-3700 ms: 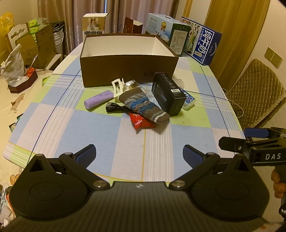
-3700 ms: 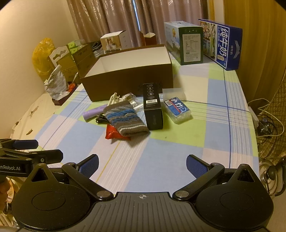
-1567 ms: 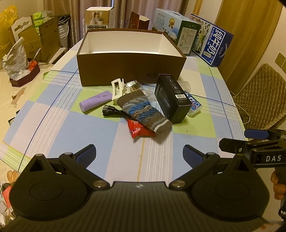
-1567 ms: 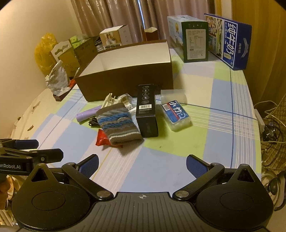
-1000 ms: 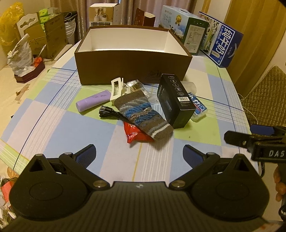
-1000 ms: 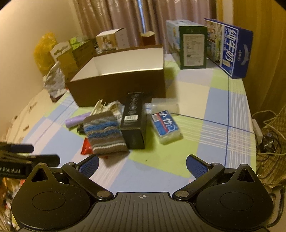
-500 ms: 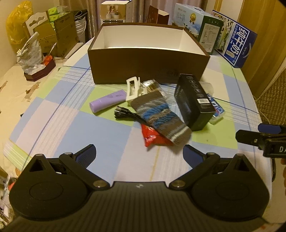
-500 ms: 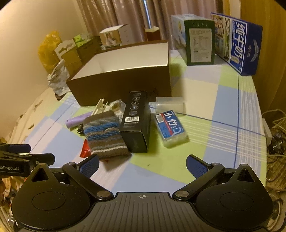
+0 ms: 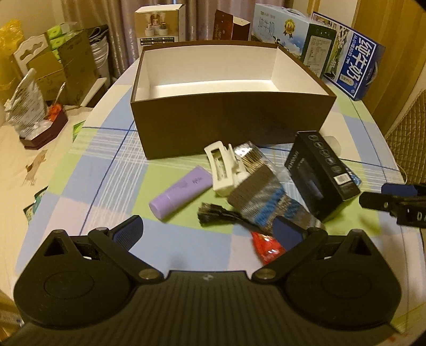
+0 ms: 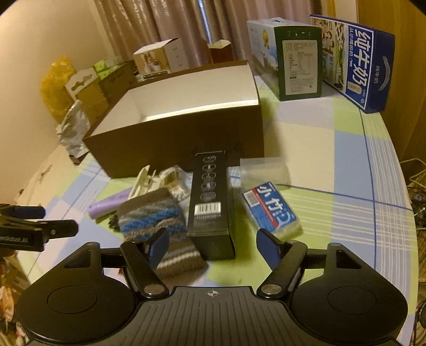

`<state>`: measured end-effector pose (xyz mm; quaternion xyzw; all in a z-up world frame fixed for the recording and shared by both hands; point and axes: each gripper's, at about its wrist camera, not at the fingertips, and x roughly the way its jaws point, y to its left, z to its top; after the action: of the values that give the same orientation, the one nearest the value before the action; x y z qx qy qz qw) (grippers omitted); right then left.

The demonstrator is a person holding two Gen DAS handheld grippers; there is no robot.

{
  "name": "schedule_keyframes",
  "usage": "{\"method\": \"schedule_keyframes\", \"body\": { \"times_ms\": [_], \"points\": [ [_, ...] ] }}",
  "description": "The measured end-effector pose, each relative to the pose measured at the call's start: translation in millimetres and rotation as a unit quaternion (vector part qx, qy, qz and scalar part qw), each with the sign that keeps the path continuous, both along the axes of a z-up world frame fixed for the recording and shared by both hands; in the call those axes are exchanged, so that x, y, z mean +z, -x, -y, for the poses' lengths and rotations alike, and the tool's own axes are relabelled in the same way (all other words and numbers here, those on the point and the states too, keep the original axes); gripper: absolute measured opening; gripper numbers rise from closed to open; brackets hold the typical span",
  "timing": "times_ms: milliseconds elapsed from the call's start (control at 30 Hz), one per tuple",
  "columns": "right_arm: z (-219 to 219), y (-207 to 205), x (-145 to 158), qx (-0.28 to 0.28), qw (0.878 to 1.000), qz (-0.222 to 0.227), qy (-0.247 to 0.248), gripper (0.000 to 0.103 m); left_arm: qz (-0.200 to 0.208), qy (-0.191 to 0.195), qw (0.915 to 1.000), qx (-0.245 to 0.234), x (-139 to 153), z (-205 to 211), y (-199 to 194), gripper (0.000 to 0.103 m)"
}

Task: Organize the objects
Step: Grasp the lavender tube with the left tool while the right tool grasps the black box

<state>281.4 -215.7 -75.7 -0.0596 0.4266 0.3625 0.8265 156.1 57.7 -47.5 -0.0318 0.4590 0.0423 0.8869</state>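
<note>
brown box [image 9: 231, 127]: empty. on tabletop [image 9: 111, 170] just before it, unsorted: purple tube [image 9: 181, 190], white hair clip [image 9: 222, 170], knit sock [image 10: 157, 221], black carton [image 10: 211, 202], blue tissue pack [image 10: 271, 210]. left hand-held gripper [image 9: 207, 230], right hand-held gripper [image 10: 211, 248]: both released, holding nothing. progress: none stowed.

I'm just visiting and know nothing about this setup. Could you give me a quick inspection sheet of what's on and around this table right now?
Surface: checked tablecloth, partly bare.
Job's things: open brown box, nothing seen inside; in front of it a purple tube, white hair clip, striped sock, black carton, blue tissue pack, red packet.
Clutter: milk cartons behind the box.
Grippers: left gripper and right gripper both open, holding nothing.
Cables: black cord bundle by the sock.
Surroundings: curtains, cardboard boxes at the left.
</note>
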Motion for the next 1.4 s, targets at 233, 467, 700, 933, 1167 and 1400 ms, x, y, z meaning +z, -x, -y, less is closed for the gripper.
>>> {"method": "schedule_keyframes", "body": {
  "times_ms": [233,467,700,933,1167,1400],
  "points": [
    [-36.9,-16.7,-16.0,-0.008,0.999,0.014,0.031,0.063,-0.01,-0.003,0.9997,-0.024,-14.9,-25.9,-24.4,0.102],
    [-55.5,-23.7,-35.3,-0.017,0.998,0.012,0.059,0.043,-0.021,-0.021,0.998,-0.056,-32.0,-46.1,-46.1,0.101],
    [-39.5,-18.1,-33.4,-0.036,0.998,-0.007,0.057,0.042,-0.037,-0.041,0.9934,-0.1,-52.8,-55.3,-72.1,0.091],
    [-18.4,-7.7,-28.5,-0.064,0.996,-0.035,0.046,0.042,-0.063,-0.04,0.9865,-0.146,-79.7,-57.3,-100.6,0.07],
    [-16.2,-5.2,-26.1,-0.071,0.996,-0.042,0.047,0.042,-0.081,-0.016,0.9815,-0.173,-95.3,-60.3,-113.6,0.047],
    [-24.3,-8.1,-26.9,-0.061,0.996,-0.034,0.057,0.042,-0.082,0.007,0.9942,-0.068,-94.4,-75.1,-93.7,0.029]
  ]
}}
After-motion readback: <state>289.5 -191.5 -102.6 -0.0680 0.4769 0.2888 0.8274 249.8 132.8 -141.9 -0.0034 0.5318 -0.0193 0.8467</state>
